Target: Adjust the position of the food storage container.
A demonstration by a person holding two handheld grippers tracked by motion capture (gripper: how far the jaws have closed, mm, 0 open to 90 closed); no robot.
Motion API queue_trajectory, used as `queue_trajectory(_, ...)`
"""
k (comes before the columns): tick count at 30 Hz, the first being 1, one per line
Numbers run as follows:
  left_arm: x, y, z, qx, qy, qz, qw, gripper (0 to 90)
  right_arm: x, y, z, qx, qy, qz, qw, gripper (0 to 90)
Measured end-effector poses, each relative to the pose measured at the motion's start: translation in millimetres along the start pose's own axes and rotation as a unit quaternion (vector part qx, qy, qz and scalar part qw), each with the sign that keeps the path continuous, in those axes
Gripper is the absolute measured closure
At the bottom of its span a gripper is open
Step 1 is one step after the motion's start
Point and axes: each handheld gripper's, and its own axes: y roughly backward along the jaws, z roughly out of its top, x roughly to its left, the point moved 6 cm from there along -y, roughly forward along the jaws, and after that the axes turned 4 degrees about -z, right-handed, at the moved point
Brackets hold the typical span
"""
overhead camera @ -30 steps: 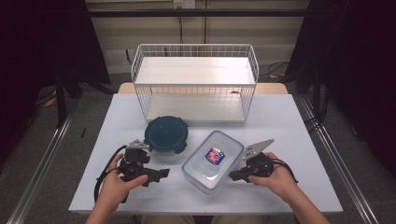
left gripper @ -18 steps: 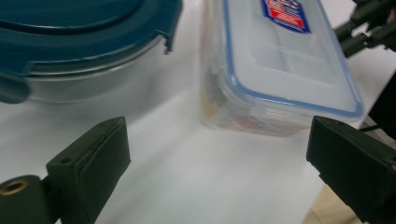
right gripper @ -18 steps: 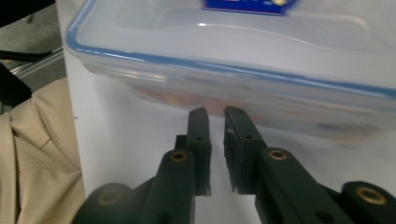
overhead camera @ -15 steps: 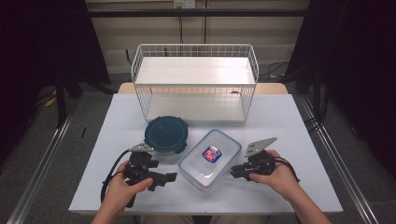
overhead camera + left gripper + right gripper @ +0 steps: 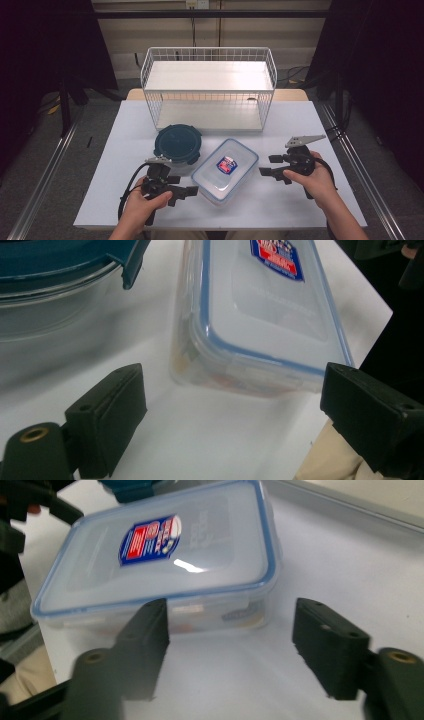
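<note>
Rectangular container (image 5: 225, 170): clear glossy plastic.
Round lid (image 5: 177, 144): teal smooth plastic.
Basket (image 5: 208, 91): white coated wire.
Table (image 5: 300, 120): matt white.

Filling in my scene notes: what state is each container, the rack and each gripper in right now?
Rectangular clear container: lid on, flat on table, not gripped.
Round container: dark teal lid on, upright.
Wire rack: upright, shelves bare.
Left gripper: open, beside the rectangular container.
Right gripper: jaws just opened, nothing between them.

Bare table (image 5: 280, 200) right of box (image 5: 225, 170), basket (image 5: 209, 90) behind
</note>
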Motion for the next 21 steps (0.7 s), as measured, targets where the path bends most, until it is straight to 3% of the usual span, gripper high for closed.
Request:
queue_trajectory(4, -0.6, -1.2, 2.3, -0.013, 0.004, 0.006, 0.9999, 14.4, -1.3, -3.3, 6.6, -0.013, -0.007, -0.005, 0.9999, 24.5)
queue_trajectory(5, -1.2, -2.7, 3.2, -0.020, 0.007, 0.001, 0.9998, 19.1, -3.3, -7.0, 9.9, -0.015, -0.019, -0.009, 0.9997, 21.8)
queue_trajectory(8, -1.2, -3.8, 3.5, -0.022, 0.004, -0.002, 0.9998, 22.4, -4.9, -12.4, 11.7, -0.014, -0.019, -0.010, 0.9997, 21.4)
queue_trajectory(10, -1.8, -5.5, 3.4, -0.021, 0.002, -0.002, 0.9998, 25.9, -6.6, -21.1, 13.9, -0.014, -0.036, -0.002, 0.9993, 19.2)
queue_trajectory(19, -3.6, -11.2, -1.3, 0.008, -0.008, 0.006, 0.9999, 32.1, -13.1, -36.2, 20.4, -0.009, -0.052, -0.014, 0.9985, 22.5)
queue_trajectory(21, -5.2, -13.2, -1.9, 0.007, 0.001, 0.001, 1.0000, 34.1, -14.7, -39.1, 20.8, -0.007, -0.055, -0.016, 0.9983, 24.0)
